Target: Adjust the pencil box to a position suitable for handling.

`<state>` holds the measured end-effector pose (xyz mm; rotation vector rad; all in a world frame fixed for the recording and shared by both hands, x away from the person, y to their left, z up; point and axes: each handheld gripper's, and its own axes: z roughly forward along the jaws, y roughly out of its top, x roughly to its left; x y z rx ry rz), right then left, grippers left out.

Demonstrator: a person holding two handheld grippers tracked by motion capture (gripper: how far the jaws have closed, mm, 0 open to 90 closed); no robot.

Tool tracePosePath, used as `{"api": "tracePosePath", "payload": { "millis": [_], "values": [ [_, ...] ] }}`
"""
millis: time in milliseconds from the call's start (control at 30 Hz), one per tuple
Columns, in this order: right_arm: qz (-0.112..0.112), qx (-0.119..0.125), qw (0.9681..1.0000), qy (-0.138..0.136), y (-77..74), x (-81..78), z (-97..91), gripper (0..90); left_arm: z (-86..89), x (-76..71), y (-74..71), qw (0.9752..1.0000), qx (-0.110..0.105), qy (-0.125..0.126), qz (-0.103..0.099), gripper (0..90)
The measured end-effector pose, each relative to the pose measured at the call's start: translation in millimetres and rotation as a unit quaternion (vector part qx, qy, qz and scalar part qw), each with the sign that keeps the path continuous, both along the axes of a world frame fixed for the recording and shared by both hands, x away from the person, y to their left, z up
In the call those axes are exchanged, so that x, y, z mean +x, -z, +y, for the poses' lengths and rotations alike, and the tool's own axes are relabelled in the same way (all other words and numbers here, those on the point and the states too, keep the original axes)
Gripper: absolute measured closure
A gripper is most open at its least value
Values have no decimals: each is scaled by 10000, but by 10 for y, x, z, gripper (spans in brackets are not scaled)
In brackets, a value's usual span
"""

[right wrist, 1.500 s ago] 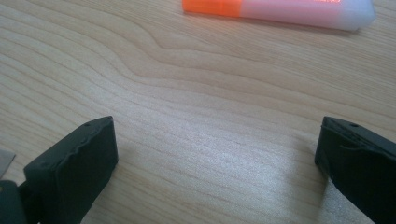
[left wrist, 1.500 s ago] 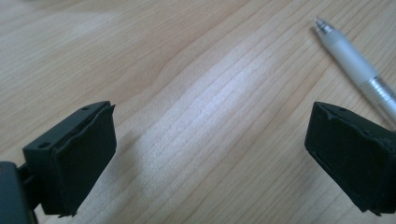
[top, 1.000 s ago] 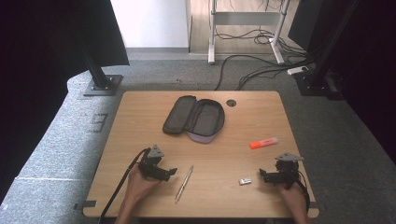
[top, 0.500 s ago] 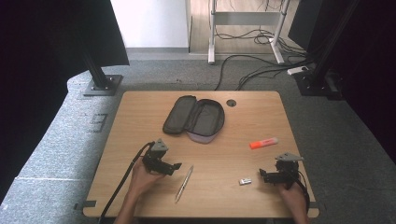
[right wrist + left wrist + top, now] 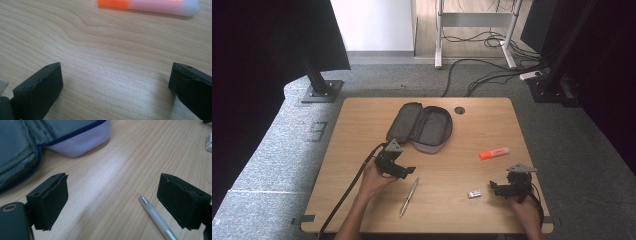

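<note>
Left tongs over the pen, both pairs empty

From the high view, our left tongs (image 5: 411, 171) hang above the slim silver pen (image 5: 409, 196) on the pale wooden counter (image 5: 362, 120), near the open grey zip pouch (image 5: 420, 127); our right tongs (image 5: 493, 186) rest near a small white eraser (image 5: 474, 194). In the left gripper view the jaws stand wide, having just narrowed slightly, nothing between them; we should centre the pen tip (image 5: 143, 199) before closing. In the right gripper view the jaws gape empty below the orange highlighter (image 5: 150, 4).

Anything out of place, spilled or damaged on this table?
Nothing stands out. The pencil case lies unzipped and open, with the pen, orange highlighter and small eraser loose on the table, all intact.
</note>
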<state>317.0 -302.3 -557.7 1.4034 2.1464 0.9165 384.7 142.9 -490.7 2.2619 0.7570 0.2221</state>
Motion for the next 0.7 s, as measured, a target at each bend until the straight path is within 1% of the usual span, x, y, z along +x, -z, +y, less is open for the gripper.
{"api": "tracePosePath", "payload": {
  "millis": [100,200,233,300,367,400,433,533,600,667,700],
  "values": [
    [-1,0,10000,0,0,0,0,0,-74,54,-30,10000,-11,47,-37,125],
    [-1,-1,10000,0,0,0,0,0,-142,108,-60,9999,-38,115,1,139],
    [-1,0,10000,-1,0,0,0,0,-156,117,-65,9999,-68,127,-19,140],
    [-1,-1,10000,-1,0,0,0,0,-187,152,-80,9998,-143,157,30,144],
    [-2,-1,10000,0,0,0,0,0,-234,184,-95,9998,-48,173,-3,147],
    [-1,-1,10000,-1,0,0,0,0,-250,189,-98,9998,-54,168,-28,149],
    [0,-1,10000,-1,0,0,0,0,-267,205,-106,9998,-78,186,-21,158],
    [-1,-1,10000,0,0,0,0,0,-318,239,-121,9997,27,240,0,167],
    [-1,-1,10000,-1,0,0,0,0,-356,248,-121,9997,10,261,-12,189],
    [-2,-1,10000,-2,0,0,0,0,-377,269,-117,9996,-45,274,36,200],
    [-1,-1,10000,-1,0,0,0,0,-392,283,-113,9996,-33,294,46,201]
  ]
}}
